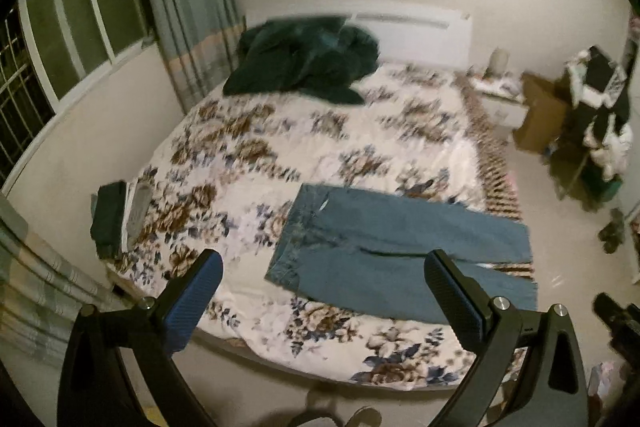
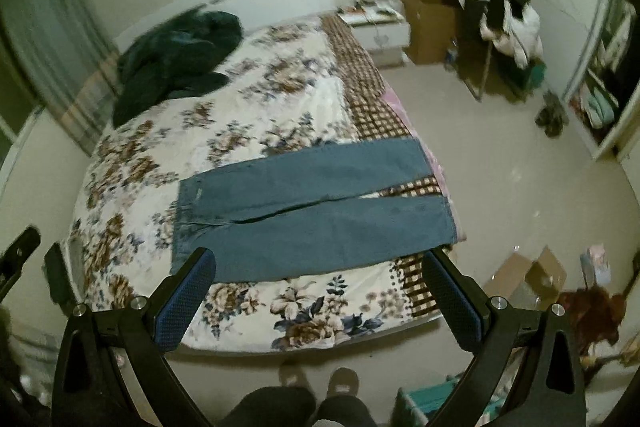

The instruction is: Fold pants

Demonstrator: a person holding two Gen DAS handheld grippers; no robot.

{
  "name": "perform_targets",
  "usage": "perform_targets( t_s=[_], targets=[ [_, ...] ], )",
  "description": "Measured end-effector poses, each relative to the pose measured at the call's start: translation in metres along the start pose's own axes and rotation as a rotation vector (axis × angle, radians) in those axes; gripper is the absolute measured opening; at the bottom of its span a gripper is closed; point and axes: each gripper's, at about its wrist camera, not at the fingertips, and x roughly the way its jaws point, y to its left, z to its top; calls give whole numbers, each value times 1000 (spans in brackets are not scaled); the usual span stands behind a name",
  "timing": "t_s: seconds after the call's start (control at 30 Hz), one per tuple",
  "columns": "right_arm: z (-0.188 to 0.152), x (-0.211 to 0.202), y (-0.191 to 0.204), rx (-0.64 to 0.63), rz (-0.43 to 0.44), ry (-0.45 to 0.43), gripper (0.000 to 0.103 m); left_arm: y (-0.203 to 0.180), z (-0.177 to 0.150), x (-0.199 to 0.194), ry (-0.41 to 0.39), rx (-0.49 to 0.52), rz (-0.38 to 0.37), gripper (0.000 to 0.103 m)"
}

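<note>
Blue jeans (image 1: pixel 384 251) lie flat across the foot of the bed (image 1: pixel 280 163), waistband to the left and both legs stretched right to the bed's edge. In the right wrist view the jeans (image 2: pixel 312 207) show the same way, legs slightly apart at the hems. My left gripper (image 1: pixel 324 263) hovers open above the near bed edge, nothing between its fingers. The right gripper (image 2: pixel 320 263) is also open and empty, held above the near side of the jeans. Both grippers are well clear of the cloth.
A dark green garment (image 1: pixel 304 63) is heaped near the headboard. Folded dark clothes (image 1: pixel 110 219) sit at the bed's left edge. A nightstand (image 2: pixel 380 27), cardboard boxes (image 2: pixel 428 23) and a loaded clothes rack (image 2: pixel 500 11) stand right of the bed. A person's feet (image 2: pixel 344 383) are at the bed's foot.
</note>
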Motion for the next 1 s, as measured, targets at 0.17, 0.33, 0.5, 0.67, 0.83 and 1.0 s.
perform_targets(
  t_s=[0.17, 0.33, 0.5, 0.67, 0.83, 1.0],
  targets=[
    [41, 95, -16, 74, -57, 70, 103, -14, 19, 94, 121, -6, 37, 103],
    [89, 202, -21, 146, -135, 127, 103, -28, 49, 198, 202, 12, 60, 103],
    [134, 313, -22, 214, -185, 194, 103, -41, 77, 302, 263, 17, 66, 103],
    [166, 439, -35, 321, -202, 253, 103, -58, 96, 420, 337, 22, 75, 103],
    [186, 566, -60, 396, -234, 320, 103, -72, 98, 527, 474, -38, 39, 103],
    [188, 668, -88, 430, -278, 395, 103, -80, 101, 627, 594, -144, 31, 103]
  ],
)
